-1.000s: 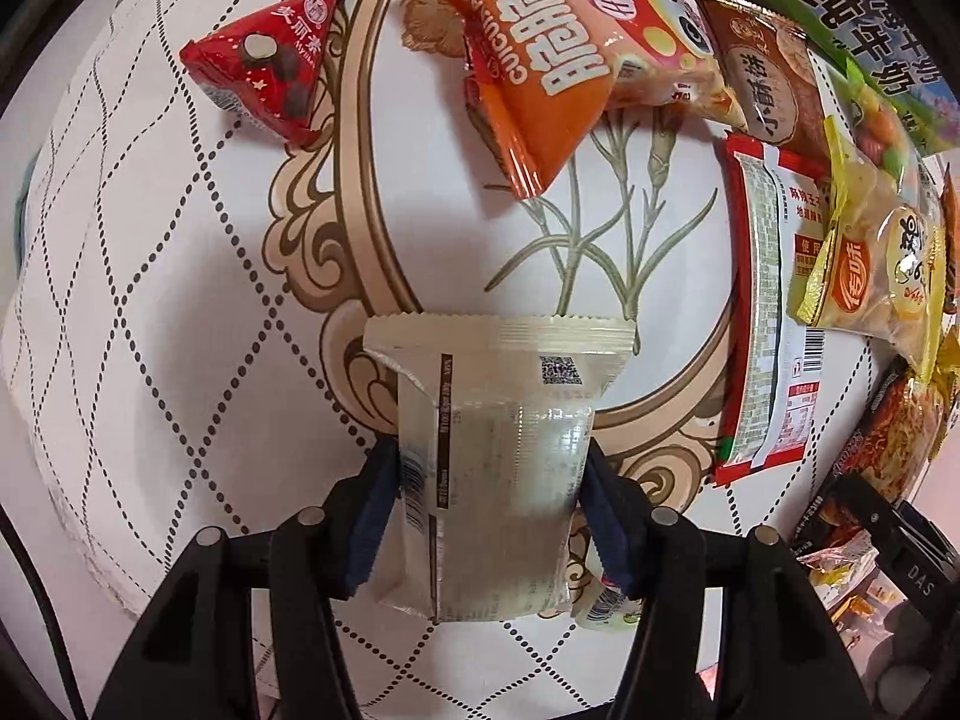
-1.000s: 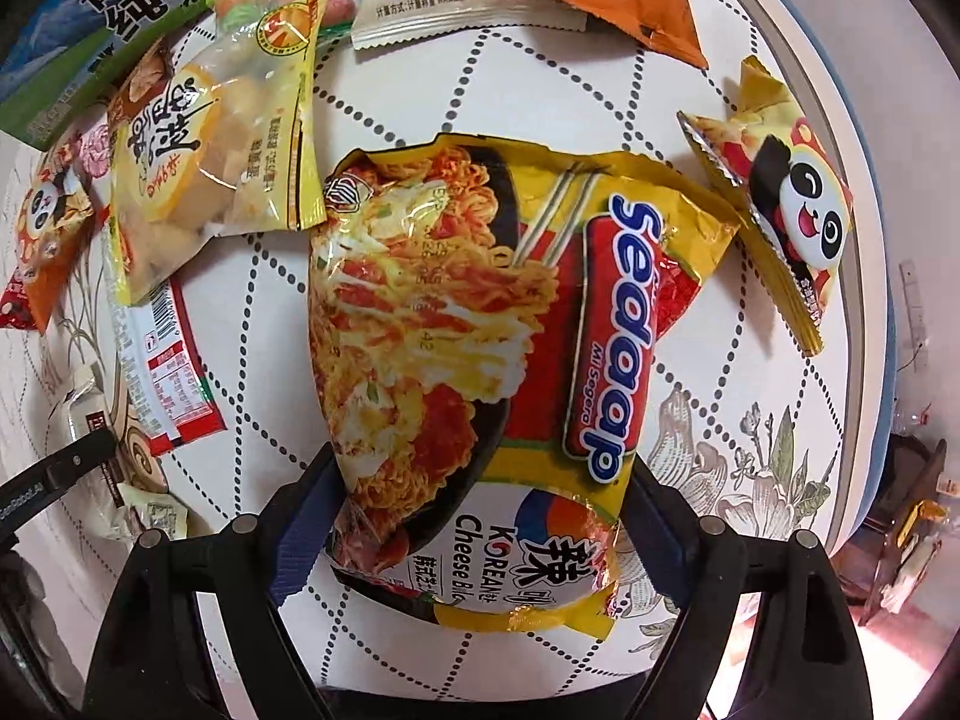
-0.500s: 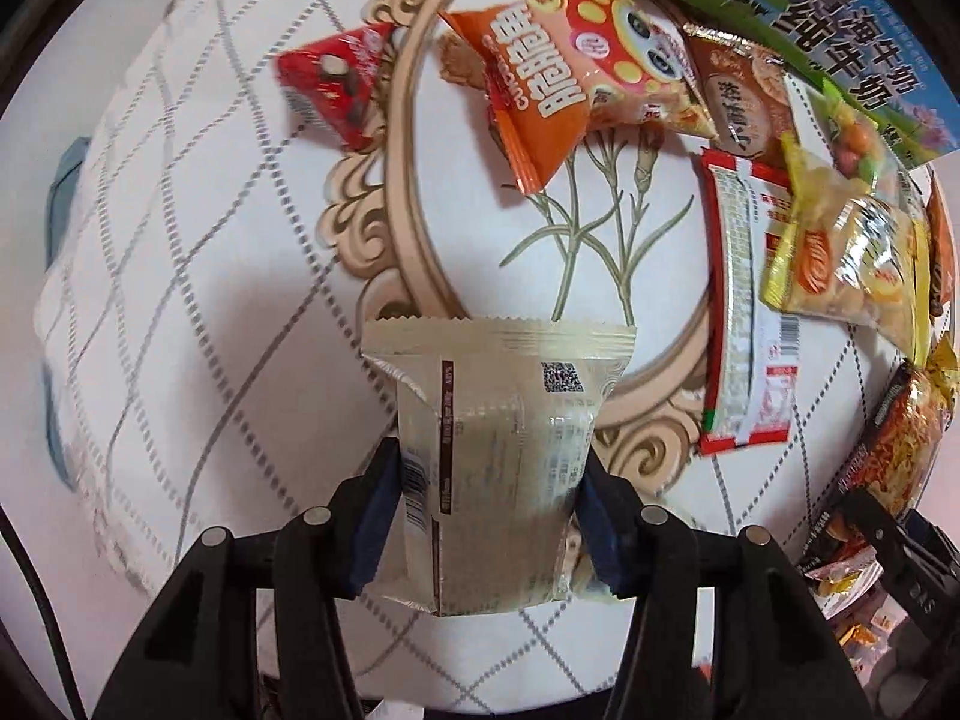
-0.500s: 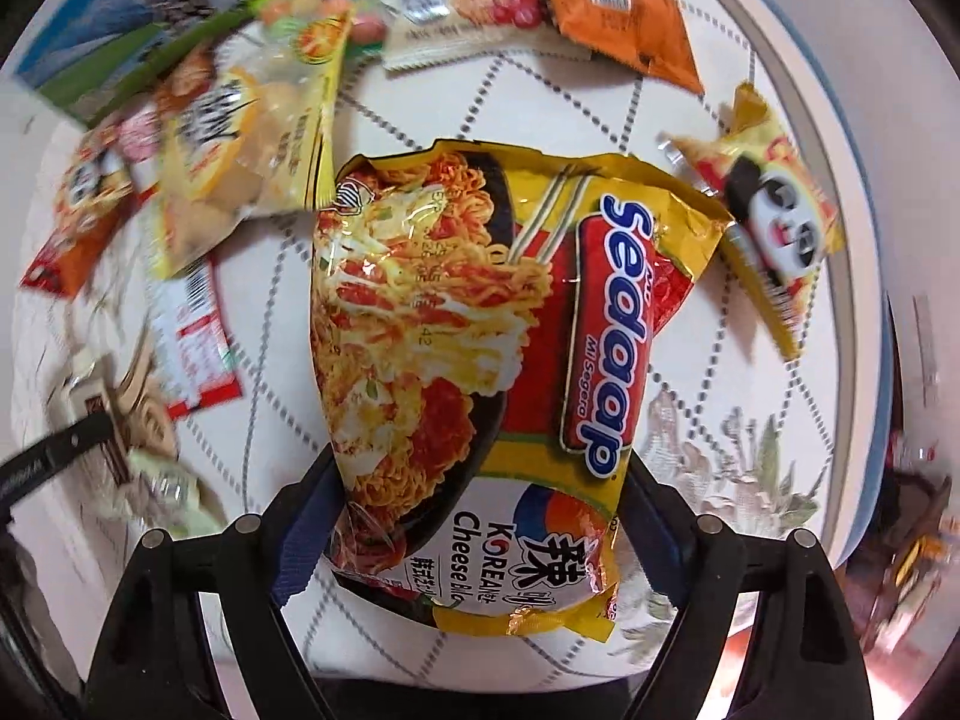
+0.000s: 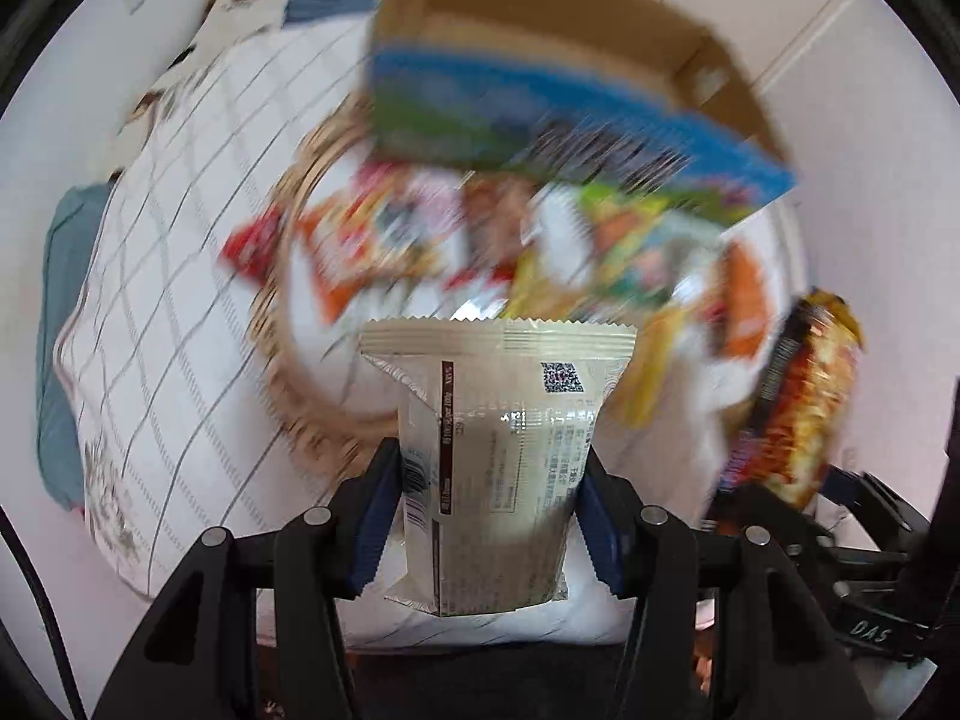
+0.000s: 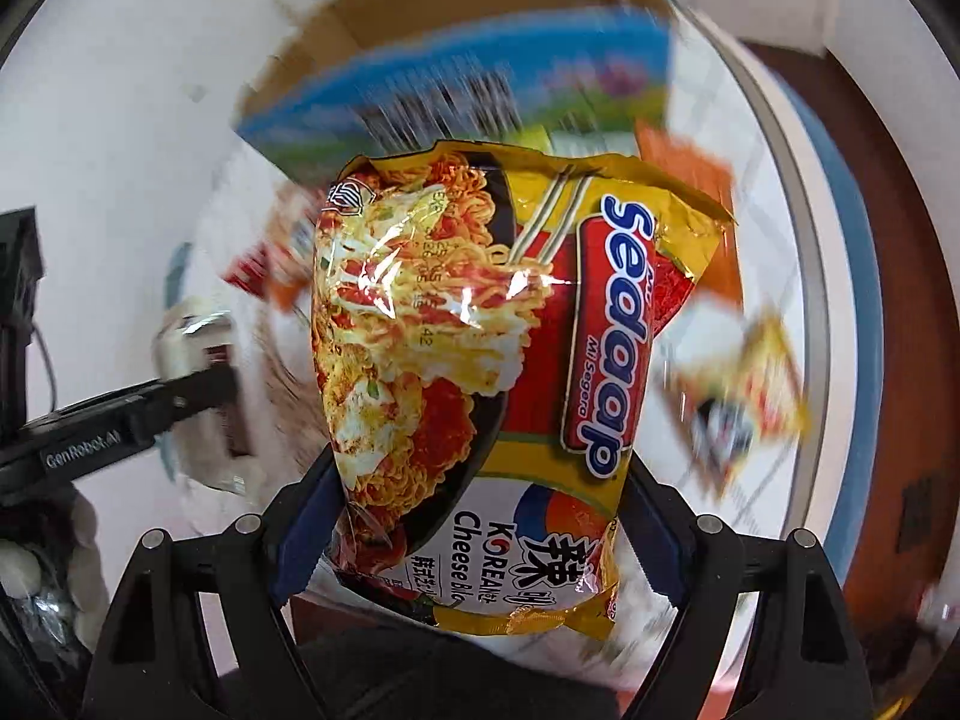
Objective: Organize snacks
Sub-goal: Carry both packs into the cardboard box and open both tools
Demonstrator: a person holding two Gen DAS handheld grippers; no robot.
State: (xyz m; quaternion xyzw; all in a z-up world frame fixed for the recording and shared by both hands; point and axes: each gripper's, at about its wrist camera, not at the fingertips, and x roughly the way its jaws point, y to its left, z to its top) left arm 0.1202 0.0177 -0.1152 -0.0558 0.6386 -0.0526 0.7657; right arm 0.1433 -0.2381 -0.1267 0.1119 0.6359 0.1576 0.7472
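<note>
My left gripper (image 5: 486, 510) is shut on a pale cream snack packet (image 5: 498, 450), held upright high above the table. My right gripper (image 6: 474, 516) is shut on a yellow and red Sedaap noodle packet (image 6: 480, 348), its blue pads pressing both sides. In the left wrist view the noodle packet (image 5: 792, 402) shows at the right. The cream packet (image 6: 192, 330) and the left gripper's finger (image 6: 120, 420) appear at the left of the right wrist view. An open cardboard box (image 5: 540, 48) with blue and green print stands at the table's far side.
Several snack bags (image 5: 420, 240) lie blurred on the patterned white tablecloth (image 5: 162, 300) in front of the box (image 6: 468, 18). A panda-print bag (image 6: 738, 396) and an orange bag (image 6: 696, 180) lie to the right. The table's round edge (image 6: 798, 240) curves at the right.
Both grippers have risen well above the table with their packets. The table looks smaller, and the cardboard box has come into view at the top of both views.
</note>
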